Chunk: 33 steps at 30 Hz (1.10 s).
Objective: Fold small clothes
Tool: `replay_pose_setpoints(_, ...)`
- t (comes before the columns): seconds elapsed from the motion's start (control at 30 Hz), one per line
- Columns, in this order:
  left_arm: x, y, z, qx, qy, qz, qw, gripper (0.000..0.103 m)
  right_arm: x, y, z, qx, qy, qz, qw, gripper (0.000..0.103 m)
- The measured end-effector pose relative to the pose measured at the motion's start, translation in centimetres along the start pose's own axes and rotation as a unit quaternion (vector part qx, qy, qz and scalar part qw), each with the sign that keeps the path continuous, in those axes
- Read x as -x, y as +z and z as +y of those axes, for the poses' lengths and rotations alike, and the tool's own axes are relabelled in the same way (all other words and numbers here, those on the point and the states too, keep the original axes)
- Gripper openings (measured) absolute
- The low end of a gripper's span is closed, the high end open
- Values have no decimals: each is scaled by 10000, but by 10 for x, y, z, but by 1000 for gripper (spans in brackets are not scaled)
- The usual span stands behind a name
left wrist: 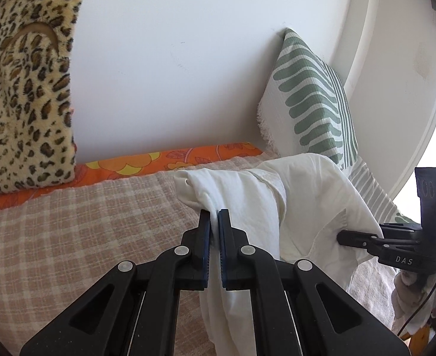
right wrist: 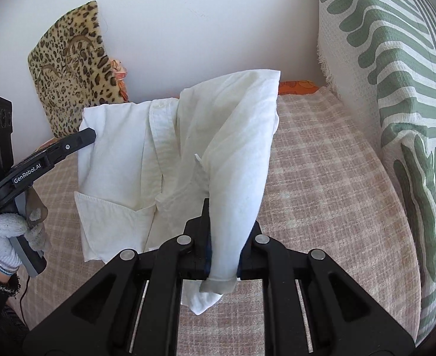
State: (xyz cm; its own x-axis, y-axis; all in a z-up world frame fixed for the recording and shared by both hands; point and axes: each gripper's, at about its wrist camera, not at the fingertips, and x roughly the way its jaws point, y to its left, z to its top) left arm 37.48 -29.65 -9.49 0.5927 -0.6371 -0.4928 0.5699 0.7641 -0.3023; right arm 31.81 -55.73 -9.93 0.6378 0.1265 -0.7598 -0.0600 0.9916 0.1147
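A person is standing at a bed covered with a pink-and-beige checked blanket (right wrist: 322, 160), holding a white shirt (right wrist: 164, 148) up off it between two handheld grippers. At the far left edge of the bed, a leopard-print cushion (left wrist: 25, 89) is leaning against the wall. Next along, the left gripper (left wrist: 214, 216), held in a gloved hand (right wrist: 5, 237), is pinching one edge of the shirt, its jaws pressed together on the cloth. The shirt is hanging bunched and creased in the air between the two tools, a chest pocket showing, none of it lying flat. The right gripper (right wrist: 222, 237) is clamping a thick gather of fabric, with a cuff dangling below its jaws. At the right edge, a green-and-white striped pillow (right wrist: 396, 103) is propped upright. Folding is looking barely begun: no neat fold is showing, and the shirt probably needs spreading on the blanket first.
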Motion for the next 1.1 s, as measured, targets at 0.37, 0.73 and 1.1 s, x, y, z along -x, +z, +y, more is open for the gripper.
replay_pose_setpoints(0.37,-7,-1,3,-242,555,47,9982,12,-33,2,-17,25,-779,295,9965,31)
replay_pose_setpoints(0.73,26,-3,-18,-433,511,-85,9977,56,9,-12,0,-136,-915,-101,9957,53)
replay_pose_setpoints(1.1,71,-18,-32,-413,517,-178,9976,66,64,-36,14,-301,-1025,-566,9927,60)
